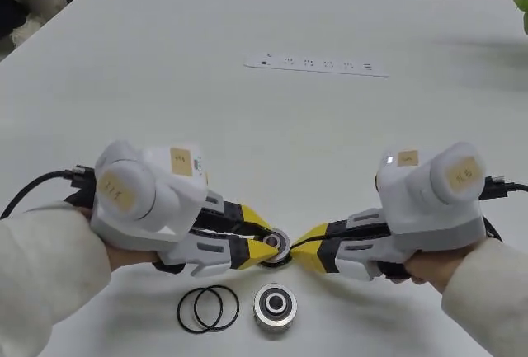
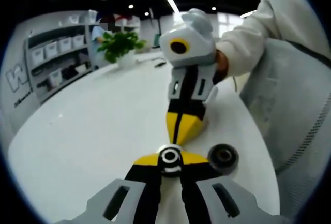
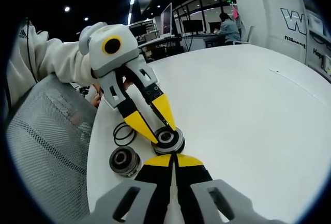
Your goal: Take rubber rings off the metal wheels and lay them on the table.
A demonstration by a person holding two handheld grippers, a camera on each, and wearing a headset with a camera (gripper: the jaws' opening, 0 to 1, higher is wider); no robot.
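The left gripper (image 1: 266, 241) is clamped on a wheel (image 1: 279, 246), one yellow jaw on each side of its rim, close to the table's (image 1: 346, 143) near edge. In the left gripper view the wheel (image 2: 170, 159) sits right between the jaw tips. Its hub faces up, so its axle stands roughly upright.

The right gripper (image 1: 307, 251) comes in from the opposite side, jaws together. Its tips touch the wheel's rim, so both grippers lie along one line with the wheel between them. In the right gripper view the wheel (image 3: 169, 139) lies just ahead of the tips (image 3: 173, 160). Whether they pinch rubber I cannot tell.

I judge the right gripper is the one to peel, pulling outward and up along the axle while the left holds.

Two loose rings (image 1: 208, 308) lie overlapping at the near edge, with a second wheel (image 1: 275, 306) just beside them, its hub up.
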